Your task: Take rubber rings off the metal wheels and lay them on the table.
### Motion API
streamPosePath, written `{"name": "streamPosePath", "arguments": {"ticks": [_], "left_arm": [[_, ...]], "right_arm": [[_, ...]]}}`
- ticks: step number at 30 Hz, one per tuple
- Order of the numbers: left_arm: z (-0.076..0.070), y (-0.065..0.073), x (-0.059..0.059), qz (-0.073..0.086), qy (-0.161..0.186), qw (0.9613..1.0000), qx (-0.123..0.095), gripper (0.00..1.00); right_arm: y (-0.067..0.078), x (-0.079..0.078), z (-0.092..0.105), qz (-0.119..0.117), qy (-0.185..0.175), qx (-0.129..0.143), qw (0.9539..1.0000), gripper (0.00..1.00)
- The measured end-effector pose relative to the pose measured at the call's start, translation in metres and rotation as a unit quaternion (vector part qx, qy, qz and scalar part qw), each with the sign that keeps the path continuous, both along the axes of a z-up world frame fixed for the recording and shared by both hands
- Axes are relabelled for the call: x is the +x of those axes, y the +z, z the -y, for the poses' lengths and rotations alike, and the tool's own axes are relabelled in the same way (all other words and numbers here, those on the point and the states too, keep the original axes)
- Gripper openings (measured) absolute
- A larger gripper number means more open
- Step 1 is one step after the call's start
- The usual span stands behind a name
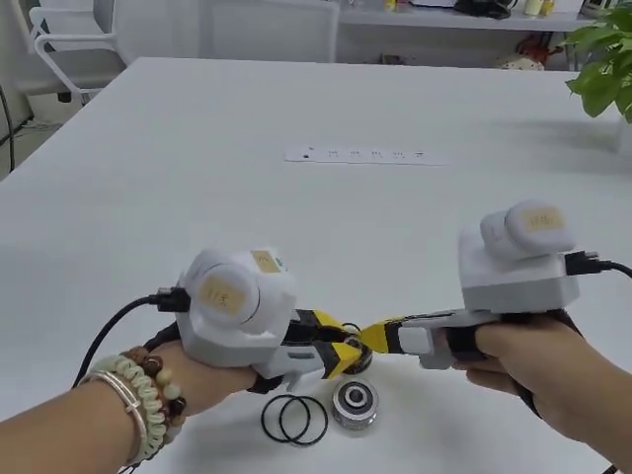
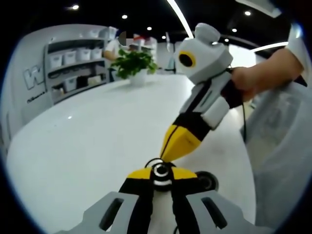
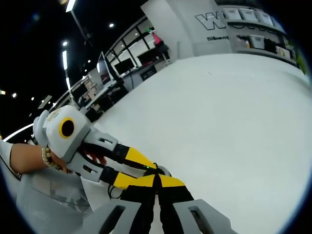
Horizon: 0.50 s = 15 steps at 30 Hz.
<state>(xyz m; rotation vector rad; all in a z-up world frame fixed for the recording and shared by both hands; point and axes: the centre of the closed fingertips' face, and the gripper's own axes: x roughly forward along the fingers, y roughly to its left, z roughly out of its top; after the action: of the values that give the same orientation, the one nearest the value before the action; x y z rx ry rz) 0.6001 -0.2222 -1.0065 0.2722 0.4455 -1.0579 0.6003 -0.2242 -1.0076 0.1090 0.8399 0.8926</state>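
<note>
While left tongs [image 2: 161,171] clamp a wheel [image 2: 162,183], right tongs [image 3: 157,176] pinch its ring [image 2: 152,161].

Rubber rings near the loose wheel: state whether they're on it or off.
Off. Two rubber rings lie flat on the table beside the metal wheel.

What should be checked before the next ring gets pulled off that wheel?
1. Left gripper clamped on the wheel: ok.
2. Right gripper has hold of a ring: cannot tell; its jaws are shut at the wheel.
3. Bare table to lay a ring on: ok.
4. Two loose rings lying flat, out of the jaws: ok.
5. Second wheel out of the way: not ok, it sits just below the tips.
</note>
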Motion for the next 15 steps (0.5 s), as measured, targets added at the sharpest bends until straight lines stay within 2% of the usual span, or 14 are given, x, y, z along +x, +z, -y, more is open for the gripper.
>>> {"name": "streamPosePath", "arguments": {"ticks": [6, 9, 15], "left_arm": [[0.0004, 0.0003, 0.0008, -0.005, 0.002, 1.0, -0.002, 0.14], [0.0008, 0.0006, 0.0005, -0.005, 0.001, 1.0, 0.005, 0.14], [-0.0005, 0.0013, -0.001, -0.005, -0.009, 0.9999, 0.013, 0.16]], "right_arm": [[-0.0019, -0.0008, 0.0016, -0.005, -0.005, -0.005, 1.0, 0.0], [-0.0028, -0.0015, 0.0015, -0.002, -0.002, -0.012, 0.9999, 0.0], [-0.0003, -0.0003, 0.0012, 0.0, -0.003, -0.009, 1.0, 0.0]]}}
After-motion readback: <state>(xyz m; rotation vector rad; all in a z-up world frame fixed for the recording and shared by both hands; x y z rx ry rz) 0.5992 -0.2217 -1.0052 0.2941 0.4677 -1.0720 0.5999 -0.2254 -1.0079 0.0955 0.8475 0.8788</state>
